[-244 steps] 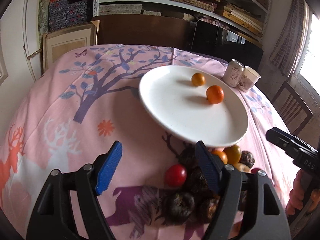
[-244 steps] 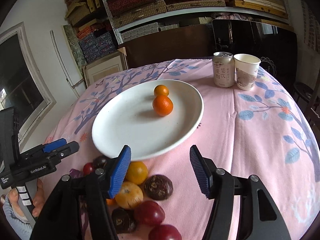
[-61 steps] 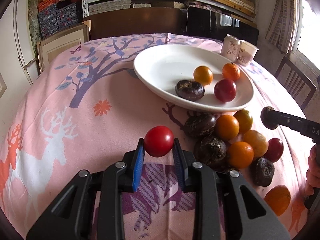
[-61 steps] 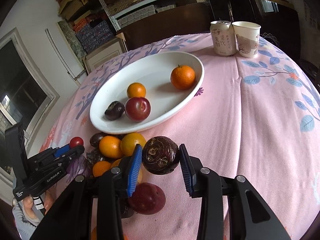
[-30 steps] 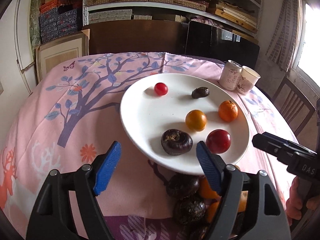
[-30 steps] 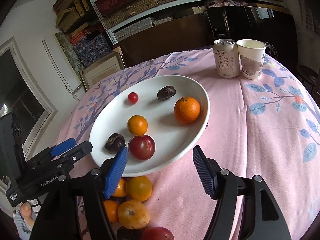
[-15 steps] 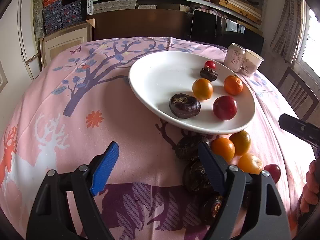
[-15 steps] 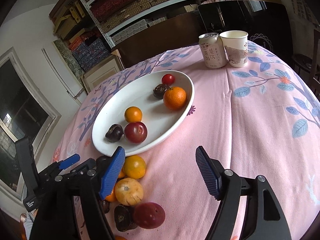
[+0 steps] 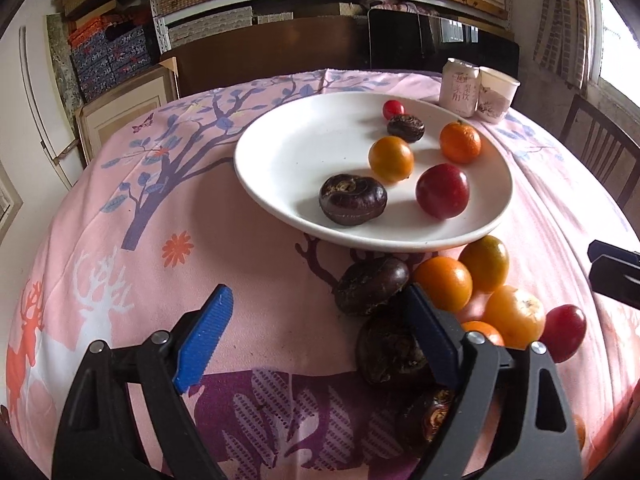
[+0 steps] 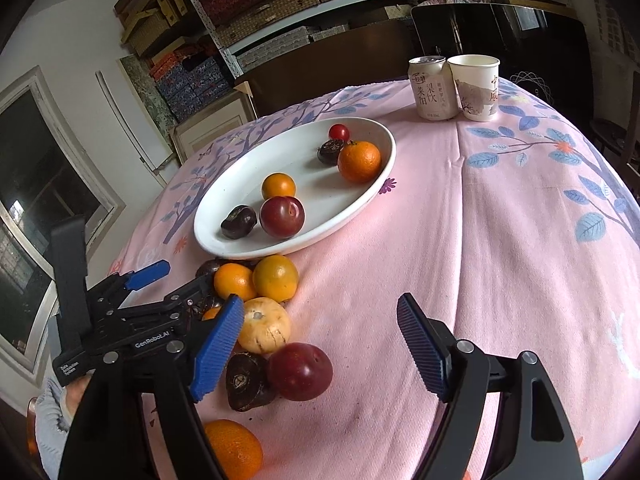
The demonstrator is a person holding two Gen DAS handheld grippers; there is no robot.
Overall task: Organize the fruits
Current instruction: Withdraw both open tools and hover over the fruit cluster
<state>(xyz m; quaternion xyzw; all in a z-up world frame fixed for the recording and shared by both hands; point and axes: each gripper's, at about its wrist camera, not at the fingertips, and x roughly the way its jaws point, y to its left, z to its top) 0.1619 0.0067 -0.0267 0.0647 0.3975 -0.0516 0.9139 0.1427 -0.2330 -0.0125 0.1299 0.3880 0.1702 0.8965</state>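
left gripper [image 9: 316, 330]: jaws opening, nothing btwn, over pink cloth just left of loose fruit
right gripper [image 10: 320, 344]: jaws opening, empty; red plum [image 10: 300, 371] near left pad
plate [image 9: 280, 152]: white, on bench, holds 6 fruits
loose fruit pile [image 9: 460, 292]: on bench cloth at plate's near rim
can [image 10: 432, 88] & cup [image 10: 476, 87]: touching, far side

Plate [image 9: 280, 168]: white, holding six fruits
Red plum [image 9: 442, 191]: on plate, near front rim
Pile of fruits [image 9: 444, 282]: on desk, just below plate
Left gripper [image 9: 316, 334]: opening, nothing between the fingers [image 9: 202, 336]
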